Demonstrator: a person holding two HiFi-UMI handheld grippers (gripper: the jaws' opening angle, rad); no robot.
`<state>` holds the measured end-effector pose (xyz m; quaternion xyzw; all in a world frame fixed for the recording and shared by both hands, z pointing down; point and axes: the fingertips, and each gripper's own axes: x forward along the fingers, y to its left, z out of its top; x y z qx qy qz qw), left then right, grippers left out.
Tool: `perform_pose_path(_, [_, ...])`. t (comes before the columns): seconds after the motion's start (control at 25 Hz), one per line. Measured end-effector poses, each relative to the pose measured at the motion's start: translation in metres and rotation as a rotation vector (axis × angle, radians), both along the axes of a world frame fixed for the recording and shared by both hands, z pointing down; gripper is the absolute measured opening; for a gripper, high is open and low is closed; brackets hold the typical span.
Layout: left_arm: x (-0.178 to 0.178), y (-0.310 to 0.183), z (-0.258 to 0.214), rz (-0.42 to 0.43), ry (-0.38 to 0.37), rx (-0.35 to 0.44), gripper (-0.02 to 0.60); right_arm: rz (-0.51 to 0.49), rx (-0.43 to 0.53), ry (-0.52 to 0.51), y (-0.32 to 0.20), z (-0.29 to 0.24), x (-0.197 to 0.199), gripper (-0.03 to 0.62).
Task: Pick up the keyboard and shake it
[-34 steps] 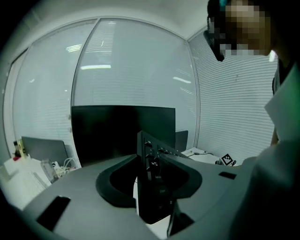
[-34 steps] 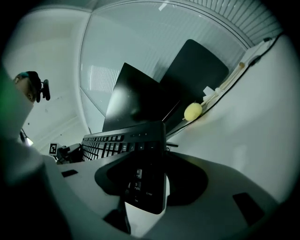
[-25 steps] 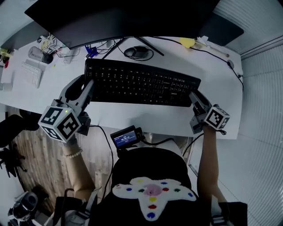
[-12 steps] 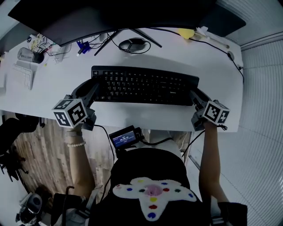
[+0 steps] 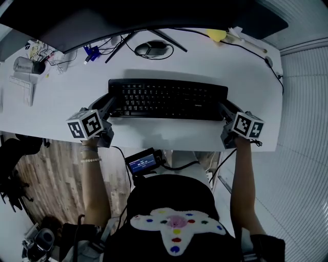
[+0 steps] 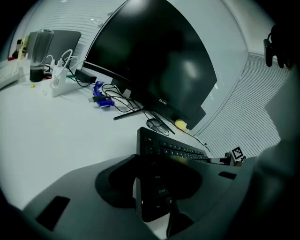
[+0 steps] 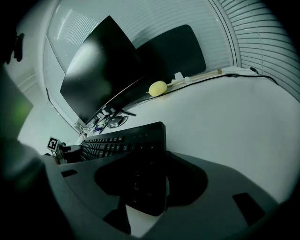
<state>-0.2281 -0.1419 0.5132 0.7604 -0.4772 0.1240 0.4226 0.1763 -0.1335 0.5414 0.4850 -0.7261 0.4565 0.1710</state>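
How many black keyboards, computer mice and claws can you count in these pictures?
black keyboard: 1
mouse: 1
claws, the left claw and the right claw: 2
total: 4

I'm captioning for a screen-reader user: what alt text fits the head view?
A black keyboard is gripped at its ends by the left hand-held gripper and right hand-held gripper, over a white desk. A dark monitor and a mouse sit behind it.

Grey left gripper [image 5: 111, 101], right gripper [image 5: 225, 107] w/ marker cubes [image 5: 85, 124]; bead bracelet [image 5: 90, 159].
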Motion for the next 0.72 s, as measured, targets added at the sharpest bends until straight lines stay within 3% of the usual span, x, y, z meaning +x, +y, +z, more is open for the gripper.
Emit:
perform_pose_path(0.28, [-0.001,-0.002,0.024,-0.004,-0.009,-0.049,0.152,0.009,-0.032,0.025,-0.001,0.014,0.000,0.193])
perform_pose_path(0.72, [0.000,-0.005,0.035,0.000,-0.017,-0.077,0.155,0.014,-0.004,0.052,-0.002,0.012,0.000,0.195])
